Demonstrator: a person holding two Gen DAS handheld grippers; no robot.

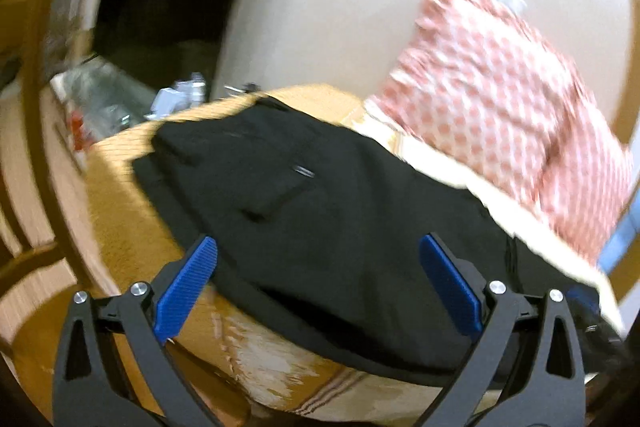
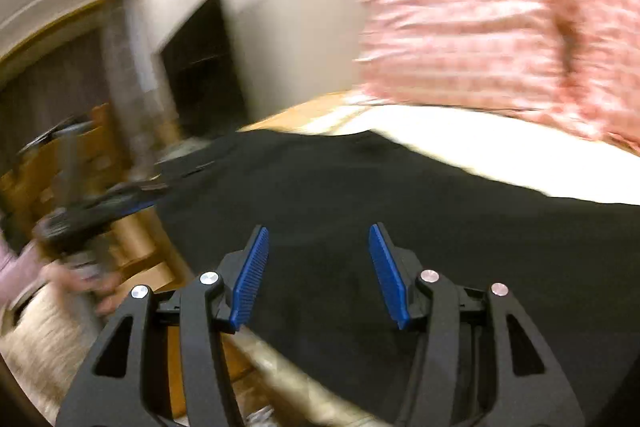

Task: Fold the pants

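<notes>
Blue ribbed pads frame both views: the left gripper (image 1: 318,259) hangs with its jaws spread wide and holding nothing, above the near edge of the bed (image 1: 120,195), and the right gripper (image 2: 316,247) is likewise spread and empty, poised over dark cloth. Between and beyond the fingers lie the black pants (image 1: 304,211), spread fairly flat across the orange bedcover, a pocket slit and a small metal fastening showing toward the far end. In the right wrist view the pants (image 2: 400,219) fill the middle of the bed, one end trailing toward its left edge. A cream sheet (image 2: 500,159) borders the cloth on the far side, and a pink-and-white patterned pillow (image 1: 500,91) rests beyond it against the pale wall. Clutter sits off the bed's far left corner, too blurred to name. The person's other hand (image 2: 76,279), gripping the left tool, shows at the bed's left edge in the right wrist view.

The step in hand appears to be reaching for a first fold. Done well, each gripper would pinch a matching edge, taking both layers cleanly, then carry the cloth across evenly so the legs align without bunching.
</notes>
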